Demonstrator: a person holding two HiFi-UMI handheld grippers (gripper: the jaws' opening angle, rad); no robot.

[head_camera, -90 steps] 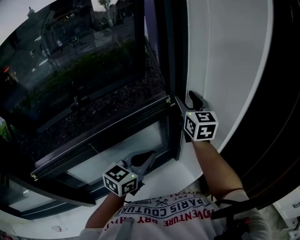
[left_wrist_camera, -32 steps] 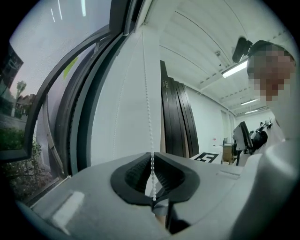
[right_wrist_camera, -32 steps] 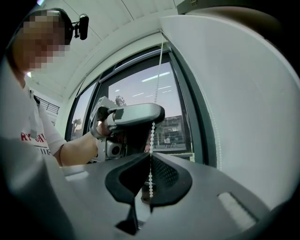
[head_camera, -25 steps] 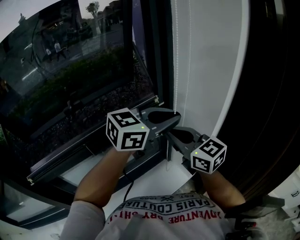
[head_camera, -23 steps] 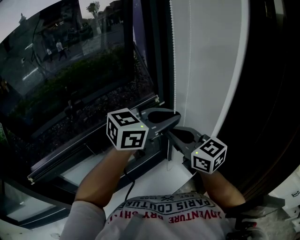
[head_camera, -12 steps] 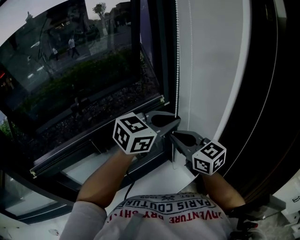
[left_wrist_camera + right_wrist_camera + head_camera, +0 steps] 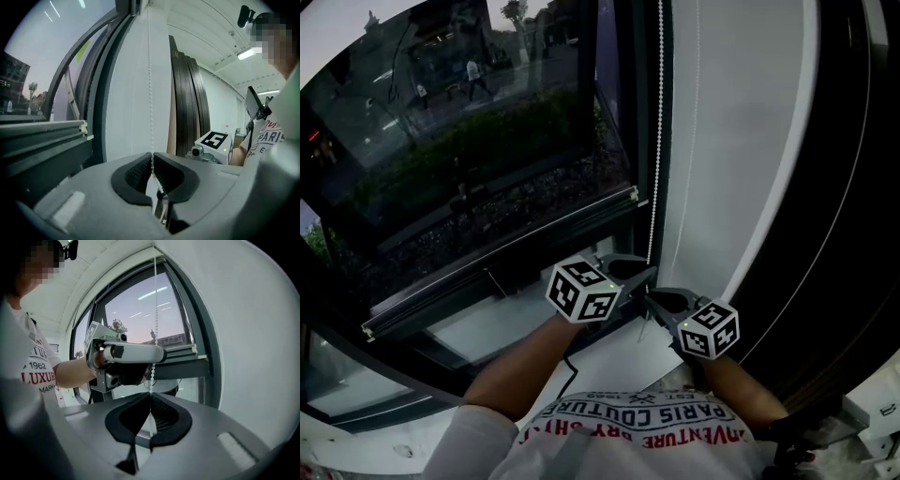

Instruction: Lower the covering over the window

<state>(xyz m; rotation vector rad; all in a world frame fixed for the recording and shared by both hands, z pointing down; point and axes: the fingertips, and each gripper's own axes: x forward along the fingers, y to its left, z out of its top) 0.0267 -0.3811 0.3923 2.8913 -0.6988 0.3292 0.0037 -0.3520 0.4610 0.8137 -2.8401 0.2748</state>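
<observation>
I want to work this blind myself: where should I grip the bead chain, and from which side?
Grip the bead chain on its hanging stretch, low down, from the room side with jaws closing across it. It hangs thin and vertical beside the window frame, so a crosswise pinch should catch between beads.

This is looking like an upper-floor office or showroom: a tall dark-framed window (image 7: pixel 617 141) is overlooking a street (image 7: pixel 403 84) where people (image 7: pixel 473 70) are walking past a hedge (image 7: pixel 487 141), a blind's chain (image 7: pixel 655 159) is hanging beside it, strip lights (image 7: pixel 248 53) are glowing on a white ceiling (image 7: pixel 206 28), and dark panels (image 7: pixel 185 108) are standing by the wall.
</observation>
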